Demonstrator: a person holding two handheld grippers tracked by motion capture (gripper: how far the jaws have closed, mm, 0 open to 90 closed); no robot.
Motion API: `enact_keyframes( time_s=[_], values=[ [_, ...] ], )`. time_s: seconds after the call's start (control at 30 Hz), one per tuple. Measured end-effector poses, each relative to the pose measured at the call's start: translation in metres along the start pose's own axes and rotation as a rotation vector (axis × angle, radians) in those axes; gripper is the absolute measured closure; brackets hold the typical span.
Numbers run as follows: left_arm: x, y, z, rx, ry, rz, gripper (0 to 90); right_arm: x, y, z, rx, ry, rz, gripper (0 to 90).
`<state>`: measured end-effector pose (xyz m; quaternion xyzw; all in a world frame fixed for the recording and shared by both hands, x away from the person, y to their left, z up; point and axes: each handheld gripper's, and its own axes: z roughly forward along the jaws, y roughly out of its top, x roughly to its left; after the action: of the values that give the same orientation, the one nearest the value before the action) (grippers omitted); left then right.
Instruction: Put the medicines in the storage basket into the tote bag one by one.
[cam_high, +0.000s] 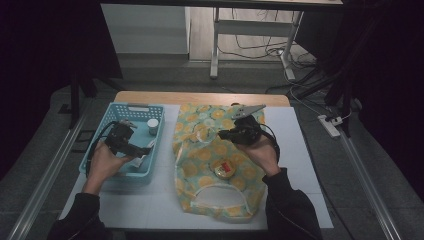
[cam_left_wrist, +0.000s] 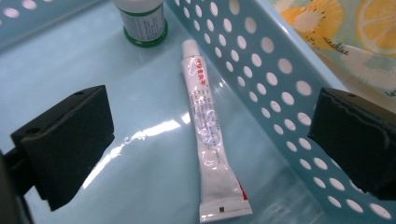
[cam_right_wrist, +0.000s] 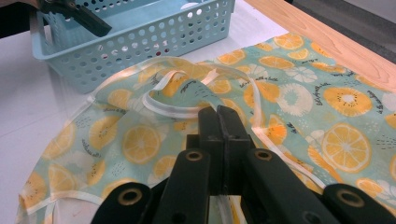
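A light blue perforated basket (cam_high: 112, 112) stands at the left of the table. On its floor lie a white tube (cam_left_wrist: 205, 116) with red print and a small white bottle (cam_left_wrist: 142, 21) with a green base. My left gripper (cam_left_wrist: 212, 130) hangs open inside the basket, one jaw on either side of the tube without touching it. A fruit-patterned bag (cam_high: 200, 170) lies flat in the middle. My right gripper (cam_right_wrist: 218, 116) is shut on a raised fold of the bag near its white-trimmed edge. On the bag rests a small round item (cam_high: 223, 168) with a red label.
A white mat (cam_high: 150, 200) covers the wooden table (cam_high: 200, 97). The basket wall (cam_left_wrist: 275, 93) runs close along my left gripper's right jaw. The bag's looped handle (cam_high: 220, 192) lies near the front edge. Desk legs and cables stand on the floor beyond the table.
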<state>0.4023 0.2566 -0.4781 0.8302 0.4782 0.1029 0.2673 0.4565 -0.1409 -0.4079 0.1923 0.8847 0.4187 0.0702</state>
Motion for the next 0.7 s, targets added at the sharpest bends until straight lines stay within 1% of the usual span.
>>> enact_keyframes(
  time_s=[0.07,0.13,0.2,0.27,0.33,0.43,0.5,0.53,0.6,0.7],
  values=[
    [0.001,0.002,0.006,0.037,0.004,0.002,0.1,0.000,0.000,0.000,0.000,0.001,-0.001,90.0],
    [0.002,0.003,0.011,0.066,0.011,0.011,0.8,0.000,0.000,0.000,0.000,0.001,-0.002,90.0],
    [0.002,0.004,0.017,0.096,0.008,0.025,2.6,0.000,0.000,-0.001,-0.002,0.002,-0.003,90.0],
    [0.001,0.004,0.021,0.122,0.020,0.033,3.9,0.000,0.000,-0.001,-0.003,0.002,-0.004,90.0],
    [0.002,0.003,0.026,0.148,0.017,0.040,7.5,0.000,0.000,-0.001,-0.002,0.002,-0.004,90.0],
    [0.002,0.001,0.034,0.201,0.038,0.055,11.7,0.000,0.000,0.000,-0.001,0.003,-0.003,90.0],
    [0.001,0.001,0.037,0.228,0.043,0.068,16.9,0.000,0.000,0.001,0.001,0.005,-0.004,90.0],
    [0.001,0.001,0.037,0.234,0.037,0.072,19.2,0.000,0.000,0.001,0.002,0.005,-0.003,90.0],
    [0.001,0.001,0.038,0.241,0.018,0.079,27.7,0.000,0.000,0.001,0.003,0.005,-0.003,90.0],
    [0.003,0.001,0.040,0.261,0.003,0.065,37.5,0.000,0.000,0.002,0.005,0.006,-0.004,90.0]
  ],
)
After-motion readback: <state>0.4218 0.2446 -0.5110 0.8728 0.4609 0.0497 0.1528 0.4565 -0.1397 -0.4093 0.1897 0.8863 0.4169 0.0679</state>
